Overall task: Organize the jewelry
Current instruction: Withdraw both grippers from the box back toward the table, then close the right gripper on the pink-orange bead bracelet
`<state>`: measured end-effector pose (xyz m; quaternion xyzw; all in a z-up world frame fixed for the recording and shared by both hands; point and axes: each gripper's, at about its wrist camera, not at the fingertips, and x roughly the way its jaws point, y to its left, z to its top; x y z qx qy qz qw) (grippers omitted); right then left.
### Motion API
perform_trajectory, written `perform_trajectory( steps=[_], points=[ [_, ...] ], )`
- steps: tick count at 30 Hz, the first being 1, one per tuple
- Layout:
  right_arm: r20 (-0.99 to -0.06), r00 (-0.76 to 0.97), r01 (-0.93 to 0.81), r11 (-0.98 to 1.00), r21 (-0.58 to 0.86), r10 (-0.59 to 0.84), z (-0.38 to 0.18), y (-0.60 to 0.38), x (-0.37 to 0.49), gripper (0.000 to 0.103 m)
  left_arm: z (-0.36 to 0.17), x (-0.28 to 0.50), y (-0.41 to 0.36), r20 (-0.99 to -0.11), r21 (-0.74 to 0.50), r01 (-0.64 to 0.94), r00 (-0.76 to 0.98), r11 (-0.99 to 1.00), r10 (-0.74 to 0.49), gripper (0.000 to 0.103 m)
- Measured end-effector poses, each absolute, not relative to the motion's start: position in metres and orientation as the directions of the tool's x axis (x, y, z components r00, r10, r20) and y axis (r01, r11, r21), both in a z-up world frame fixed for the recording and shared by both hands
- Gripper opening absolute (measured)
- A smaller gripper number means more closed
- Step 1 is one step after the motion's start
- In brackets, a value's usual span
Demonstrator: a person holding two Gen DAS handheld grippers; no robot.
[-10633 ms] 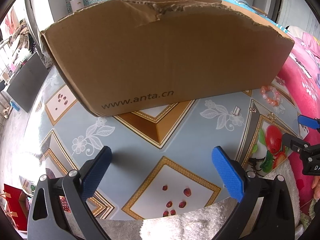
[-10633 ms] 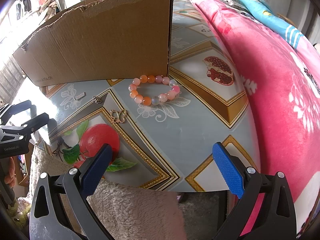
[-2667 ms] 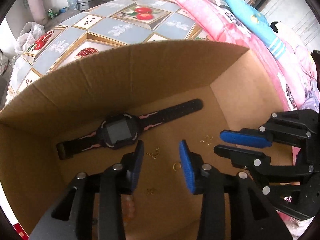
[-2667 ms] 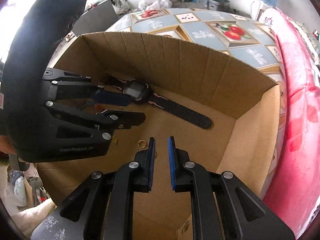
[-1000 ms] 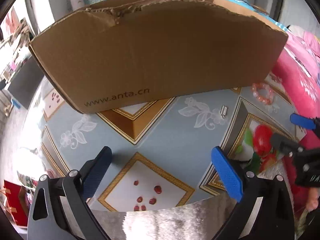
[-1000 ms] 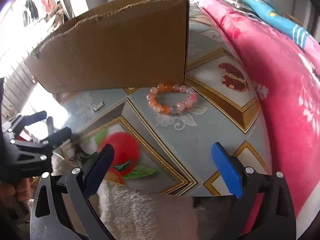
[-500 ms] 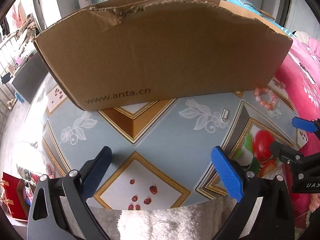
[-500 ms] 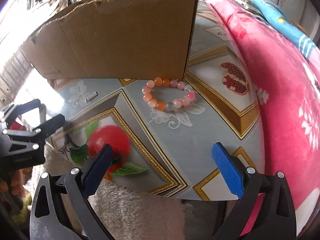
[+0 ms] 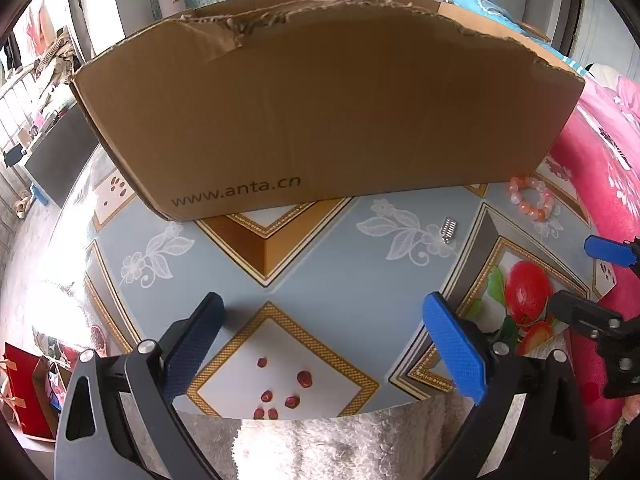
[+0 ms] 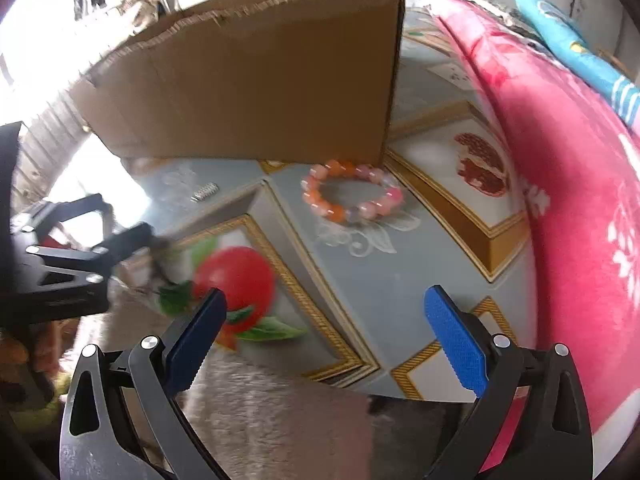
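A brown cardboard box (image 9: 328,104) marked "www.anta.cn" stands on the patterned table (image 9: 320,264); its inside is hidden. At the box's right corner lies a pink and orange bead bracelet (image 9: 532,200) (image 10: 352,196). A small silver piece (image 9: 448,231) (image 10: 205,191) rests on the table left of the bracelet. My left gripper (image 9: 322,320) is open and empty near the front edge, facing the box. My right gripper (image 10: 324,312) is open and empty too, with the bracelet ahead of it. Each wrist view shows the other gripper at its side: right gripper (image 9: 592,280), left gripper (image 10: 116,220).
A pink flowered blanket (image 10: 560,160) rises along the table's right side. A fluffy white cloth (image 9: 340,440) covers the near table edge. A red bag (image 9: 24,392) sits on the floor at the left. Bare table lies between the grippers and the box.
Both grippers were nearly shut inside the box 2.7 s ago; they are now wide open in front of it. Over the last second the right gripper has neared the bracelet.
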<state>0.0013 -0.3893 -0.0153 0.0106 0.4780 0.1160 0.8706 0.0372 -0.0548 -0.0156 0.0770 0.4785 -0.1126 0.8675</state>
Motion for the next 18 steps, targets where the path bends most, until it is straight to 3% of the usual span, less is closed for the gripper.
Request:
perform_trajectory(
  steps=[4, 8, 18],
  points=[
    [-0.778, 0.583, -0.201, 0.970, 0.140, 0.233, 0.002, -0.389, 0.001, 0.095, -0.015, 0.037, -0.055, -0.848, 0.026, 0.269, 0.516, 0.963, -0.121, 0.097],
    [-0.736, 0.594, -0.221, 0.945, 0.239, 0.325, 0.011, -0.394, 0.012, 0.095, -0.016, 0.037, -0.055, -0.849, 0.025, 0.269, 0.515, 0.963, -0.122, 0.097],
    [-0.754, 0.564, -0.278, 0.937, 0.213, 0.338, 0.001, -0.377, 0.042, 0.053, -0.016, 0.037, -0.055, -0.851, 0.025, 0.269, 0.510, 0.963, -0.121, 0.097]
  ],
)
